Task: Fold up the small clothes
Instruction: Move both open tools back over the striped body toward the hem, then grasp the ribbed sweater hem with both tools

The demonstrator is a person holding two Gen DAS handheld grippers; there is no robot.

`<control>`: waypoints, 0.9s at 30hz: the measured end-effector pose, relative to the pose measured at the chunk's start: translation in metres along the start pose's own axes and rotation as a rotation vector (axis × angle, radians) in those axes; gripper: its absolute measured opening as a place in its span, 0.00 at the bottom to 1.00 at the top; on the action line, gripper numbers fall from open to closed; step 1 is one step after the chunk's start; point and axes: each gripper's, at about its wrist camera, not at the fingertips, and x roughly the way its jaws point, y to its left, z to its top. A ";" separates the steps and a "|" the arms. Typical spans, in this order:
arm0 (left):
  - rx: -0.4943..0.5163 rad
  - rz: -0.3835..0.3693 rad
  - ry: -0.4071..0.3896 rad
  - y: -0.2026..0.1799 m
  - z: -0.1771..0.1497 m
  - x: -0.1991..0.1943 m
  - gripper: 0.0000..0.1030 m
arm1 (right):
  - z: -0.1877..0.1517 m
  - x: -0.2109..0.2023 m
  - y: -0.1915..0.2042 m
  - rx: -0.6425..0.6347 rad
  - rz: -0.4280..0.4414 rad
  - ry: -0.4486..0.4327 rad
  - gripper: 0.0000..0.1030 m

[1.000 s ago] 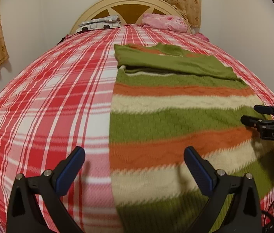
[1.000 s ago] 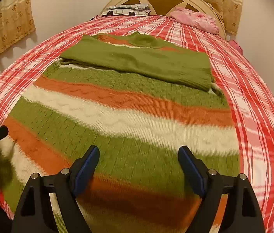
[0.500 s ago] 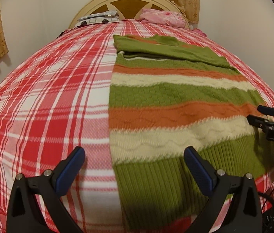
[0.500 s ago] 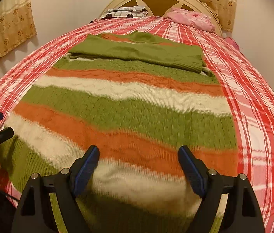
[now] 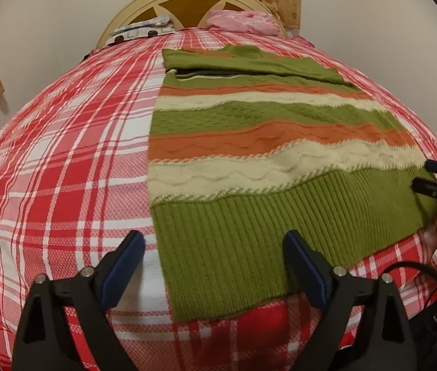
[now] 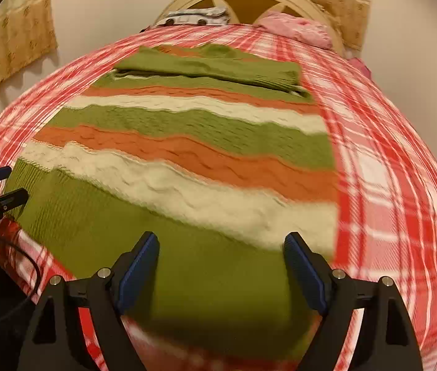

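Sweater [image 5: 249, 160] is lying flat on the plaid bed [image 5: 63, 170], sleeves folded across the top. Left tongs [image 5: 212, 266] are spread wide over its green hem corner, jaws closing a bit, gripping nothing. Right tongs [image 6: 221, 266] hang wide apart above the hem, holding nothing too.

Green, orange and cream striped sweater [image 5: 249, 154] on red-and-white plaid bedsheet [image 5: 63, 154]; pink pillow [image 5: 240, 21].
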 end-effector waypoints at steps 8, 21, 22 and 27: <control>0.005 -0.017 -0.009 -0.002 0.000 -0.005 0.71 | -0.028 -0.018 -0.042 0.105 -0.040 0.007 0.82; -0.074 0.009 -0.023 0.013 -0.007 -0.013 0.66 | -0.041 -0.027 -0.041 0.123 0.048 0.004 0.53; -0.083 0.019 -0.025 0.016 -0.008 -0.013 0.66 | -0.041 -0.027 -0.041 0.127 0.050 0.005 0.53; -0.104 -0.013 -0.013 0.020 -0.010 -0.010 0.66 | -0.042 -0.028 -0.040 0.128 0.026 0.002 0.52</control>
